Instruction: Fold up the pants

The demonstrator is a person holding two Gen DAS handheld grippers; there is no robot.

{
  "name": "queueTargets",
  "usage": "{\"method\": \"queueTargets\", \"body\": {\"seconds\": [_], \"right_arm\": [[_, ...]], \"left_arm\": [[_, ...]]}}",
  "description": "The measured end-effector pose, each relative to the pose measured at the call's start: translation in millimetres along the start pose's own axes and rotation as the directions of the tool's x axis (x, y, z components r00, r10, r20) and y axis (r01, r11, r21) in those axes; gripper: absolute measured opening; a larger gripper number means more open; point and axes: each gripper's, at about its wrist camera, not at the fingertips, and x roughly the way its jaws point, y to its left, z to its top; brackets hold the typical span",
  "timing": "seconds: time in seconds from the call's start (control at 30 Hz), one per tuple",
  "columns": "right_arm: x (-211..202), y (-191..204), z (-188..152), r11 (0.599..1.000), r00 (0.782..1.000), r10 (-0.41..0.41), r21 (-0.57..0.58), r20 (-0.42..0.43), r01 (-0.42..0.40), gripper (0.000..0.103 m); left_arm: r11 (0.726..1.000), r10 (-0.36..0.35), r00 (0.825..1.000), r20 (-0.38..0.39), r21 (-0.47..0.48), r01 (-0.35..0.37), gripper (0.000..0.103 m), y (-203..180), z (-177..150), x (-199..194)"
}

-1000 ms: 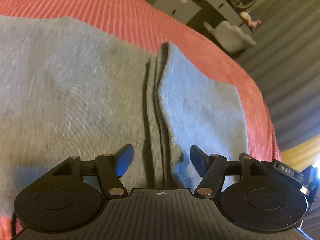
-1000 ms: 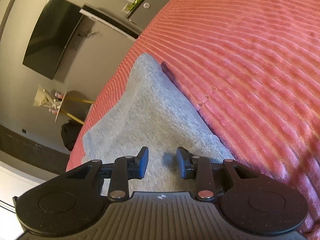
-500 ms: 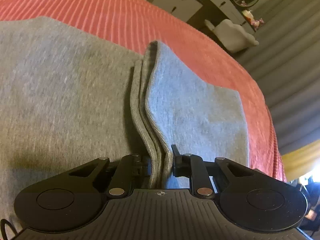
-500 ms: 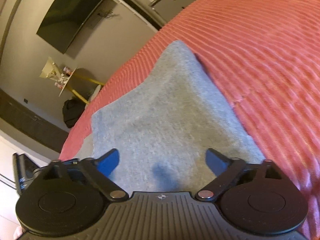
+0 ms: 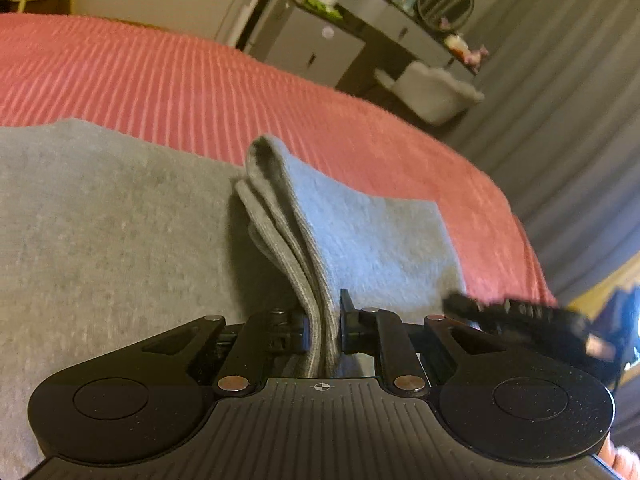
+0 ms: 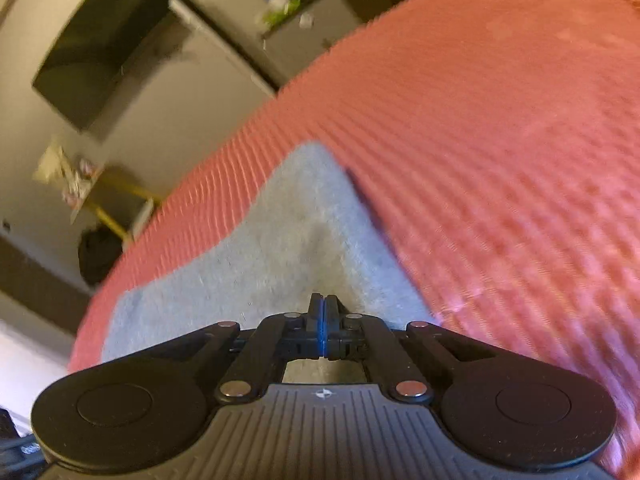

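Grey pants (image 5: 120, 240) lie spread on a coral ribbed bedspread (image 5: 200, 80). In the left wrist view a folded stack of their edges (image 5: 304, 264) rises between the fingers of my left gripper (image 5: 324, 312). Its jaws are closing and the pads press on that stack. In the right wrist view the pants (image 6: 260, 260) tent up into a ridge that runs to the tips of my right gripper (image 6: 324, 308). That gripper's blue pads are together, pinching the cloth. A blurred black piece of the right gripper (image 5: 520, 316) shows at the right of the left wrist view.
Beyond the bed's far edge stand a grey cabinet (image 5: 320, 40) with small items on top, a white chair (image 5: 432, 92) and grey curtains (image 5: 580, 120). A dark screen (image 6: 100, 52) hangs on the wall above a small table with yellow legs (image 6: 116, 196).
My left gripper closed from wide open onto the folded edge and lifted it. The right gripper opened wide, then snapped shut on the cloth, which now tents up.
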Motion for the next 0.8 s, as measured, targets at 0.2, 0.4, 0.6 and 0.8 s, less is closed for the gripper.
{"method": "queueTargets", "body": {"seconds": [0.2, 0.4, 0.6, 0.8], "right_arm": [[-18, -9, -26, 1.000, 0.998, 0.010, -0.024, -0.059, -0.011, 0.000], [-8, -12, -28, 1.000, 0.996, 0.016, 0.021, -0.087, -0.014, 0.000], [-1, -8, -30, 1.000, 0.996, -0.002, 0.021, -0.092, 0.004, 0.000], [0, -5, -31, 1.000, 0.997, 0.027, 0.003, -0.066, -0.027, 0.002]], "left_arm": [[0.995, 0.097, 0.995, -0.017, -0.013, -0.098, 0.016, 25, -5, -10], [0.989, 0.141, 0.990, -0.016, -0.032, -0.142, 0.031, 29, 7, -4], [0.981, 0.136, 0.989, -0.058, -0.132, -0.143, 0.030, 43, 42, 36], [0.995, 0.089, 0.984, 0.154, 0.025, -0.093, 0.016, 17, 44, -1]]}}
